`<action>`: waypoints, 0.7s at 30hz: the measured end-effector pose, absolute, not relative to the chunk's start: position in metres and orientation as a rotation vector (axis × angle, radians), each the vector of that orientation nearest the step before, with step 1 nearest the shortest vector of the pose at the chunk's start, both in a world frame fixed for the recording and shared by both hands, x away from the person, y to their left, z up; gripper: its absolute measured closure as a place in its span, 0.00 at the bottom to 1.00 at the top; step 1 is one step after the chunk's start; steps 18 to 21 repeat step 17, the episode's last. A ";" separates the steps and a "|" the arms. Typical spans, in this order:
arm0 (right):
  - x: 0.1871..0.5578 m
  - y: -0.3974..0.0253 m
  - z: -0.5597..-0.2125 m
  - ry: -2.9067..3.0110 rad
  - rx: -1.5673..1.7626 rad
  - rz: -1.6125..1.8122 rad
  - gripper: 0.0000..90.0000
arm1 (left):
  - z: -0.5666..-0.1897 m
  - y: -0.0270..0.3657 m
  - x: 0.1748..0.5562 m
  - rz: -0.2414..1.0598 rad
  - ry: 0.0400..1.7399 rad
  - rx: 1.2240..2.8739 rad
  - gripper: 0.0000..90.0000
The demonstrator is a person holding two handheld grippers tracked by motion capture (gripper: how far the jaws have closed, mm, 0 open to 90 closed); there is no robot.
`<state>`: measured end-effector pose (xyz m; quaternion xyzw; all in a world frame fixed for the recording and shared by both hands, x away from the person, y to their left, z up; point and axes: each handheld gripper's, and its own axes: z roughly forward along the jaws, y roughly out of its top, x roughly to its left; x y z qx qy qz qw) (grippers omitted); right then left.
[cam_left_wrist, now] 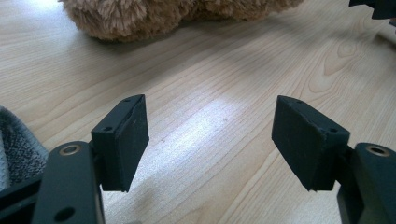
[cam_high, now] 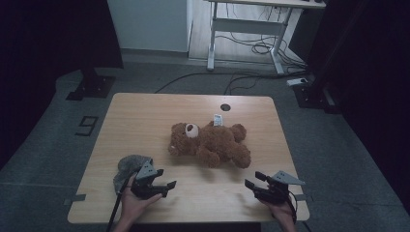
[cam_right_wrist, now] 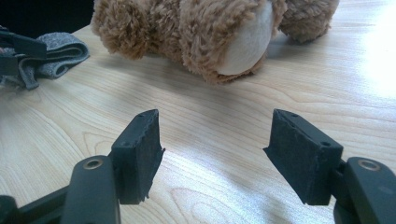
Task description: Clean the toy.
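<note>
**Both claws spread, teddy untouched mid-counter**

On the wooden counter (cam_high: 145, 116) a brown teddy bear (cam_high: 210, 143) lies on its side near the middle, head toward the left, legs toward the right, white tag sticking up at its back edge. Nothing is touching it.

Left claw (cam_high: 164, 179) sits at the near left edge, held in the person's left hand (cam_high: 133, 200), jaws spread wide, nothing between them. Left gripper view: bare wood between the pads (cam_left_wrist: 126, 140), bear's fur well ahead at the top of the frame.

A grey cloth (cam_high: 128, 166) lies bunched just behind the left claw; touching or not, can't tell.

Right claw (cam_high: 255, 180) is at the near right edge, also released, jaws wide apart and empty. Right gripper view: it points at the bear (cam_right_wrist: 219, 32), pale foot sole facing it, clear wood in between. Grey cloth (cam_right_wrist: 58, 53) off to the left.

Both claws are near the bear, neither in contact.
</note>
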<state>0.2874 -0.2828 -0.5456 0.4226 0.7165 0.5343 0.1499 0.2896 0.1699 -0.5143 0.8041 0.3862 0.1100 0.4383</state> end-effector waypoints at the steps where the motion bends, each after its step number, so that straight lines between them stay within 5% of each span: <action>1: 0.288 -0.282 -0.546 2.059 1.215 1.535 0.38 | -0.514 0.170 0.290 0.275 0.961 1.998 0.30; 21: 0.288 -0.283 -0.544 2.059 1.209 1.531 0.37 | -0.512 0.175 0.288 0.301 0.972 1.976 0.31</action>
